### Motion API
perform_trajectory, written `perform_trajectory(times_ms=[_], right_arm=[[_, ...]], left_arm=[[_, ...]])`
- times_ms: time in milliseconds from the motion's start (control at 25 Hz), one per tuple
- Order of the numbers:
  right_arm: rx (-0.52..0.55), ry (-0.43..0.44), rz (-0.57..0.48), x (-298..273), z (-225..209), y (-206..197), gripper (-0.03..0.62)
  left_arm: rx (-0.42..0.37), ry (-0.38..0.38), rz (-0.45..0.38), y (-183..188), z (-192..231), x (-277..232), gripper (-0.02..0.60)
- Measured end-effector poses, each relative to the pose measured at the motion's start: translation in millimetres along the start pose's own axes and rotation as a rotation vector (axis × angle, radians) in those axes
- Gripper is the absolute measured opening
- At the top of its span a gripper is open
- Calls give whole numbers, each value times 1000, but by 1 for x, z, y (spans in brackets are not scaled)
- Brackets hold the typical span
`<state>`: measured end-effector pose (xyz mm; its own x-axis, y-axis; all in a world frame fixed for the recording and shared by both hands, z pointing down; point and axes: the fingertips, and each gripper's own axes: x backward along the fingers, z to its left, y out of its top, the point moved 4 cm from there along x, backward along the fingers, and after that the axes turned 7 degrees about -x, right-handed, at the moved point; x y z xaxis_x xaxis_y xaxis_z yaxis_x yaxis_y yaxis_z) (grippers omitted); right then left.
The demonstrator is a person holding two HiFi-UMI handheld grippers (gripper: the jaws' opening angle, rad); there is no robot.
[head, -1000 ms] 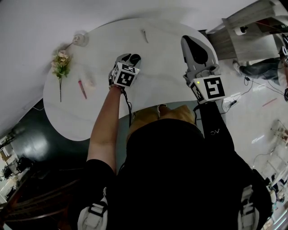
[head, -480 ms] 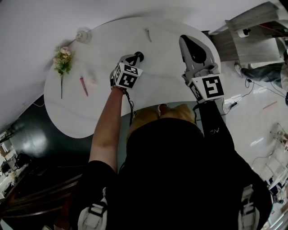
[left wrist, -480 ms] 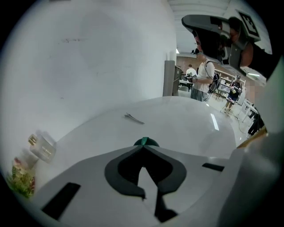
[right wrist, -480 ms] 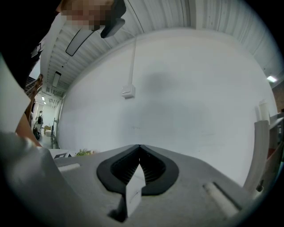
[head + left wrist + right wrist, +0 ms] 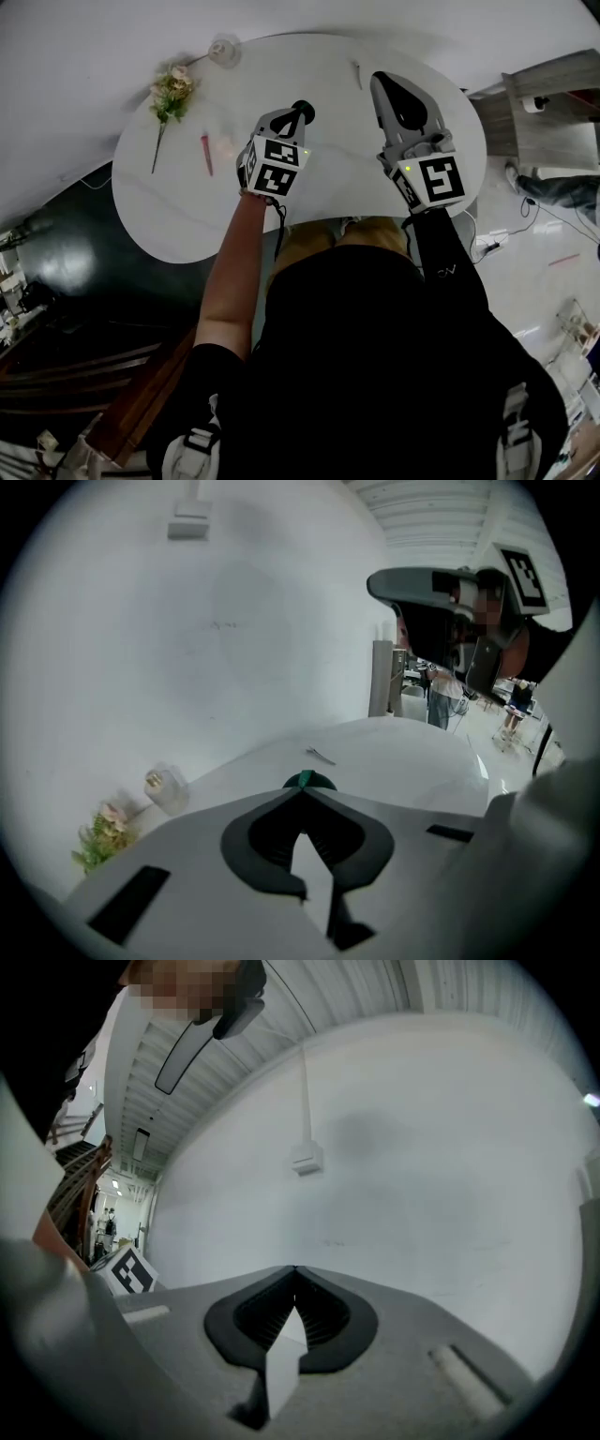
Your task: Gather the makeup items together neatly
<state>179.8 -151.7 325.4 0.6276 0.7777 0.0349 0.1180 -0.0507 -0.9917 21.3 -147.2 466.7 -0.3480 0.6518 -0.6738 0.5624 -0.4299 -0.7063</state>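
Dark round item (image 5: 304, 109) seemingly pinched at tips of closed left gripper (image 5: 301, 791)

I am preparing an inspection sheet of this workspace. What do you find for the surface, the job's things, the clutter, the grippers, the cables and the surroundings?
Surface: white oval table, nothing spilled that I can see.
Job's things: pink stick, small clear bottle and thin clip lie far apart; small dark round item is at the left jaws.
Clutter: flower sprig near the bottle.
Grippers: left gripper jaws shut, apparently on the dark item; right gripper jaws shut, empty.
Cables: one cable hangs from the left gripper; floor cables at right.
Surroundings: white wall, shelf unit.
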Motion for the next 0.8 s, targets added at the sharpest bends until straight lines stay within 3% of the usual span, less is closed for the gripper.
perform_trajectory(times_ms=[200, 440, 640, 800], right_arm=[[2, 77, -18, -29, 40, 3, 3], [-14, 140, -29, -59, 85, 6, 3], [-2, 186, -15, -73, 113, -2, 3], [3, 176, 11, -76, 116, -8, 3]], left_arm=[[19, 108, -54, 2, 35, 53, 11], [74, 181, -84, -18, 67, 97, 11], [83, 186, -69, -37, 81, 107, 11], [107, 162, 18, -68, 78, 79, 11]])
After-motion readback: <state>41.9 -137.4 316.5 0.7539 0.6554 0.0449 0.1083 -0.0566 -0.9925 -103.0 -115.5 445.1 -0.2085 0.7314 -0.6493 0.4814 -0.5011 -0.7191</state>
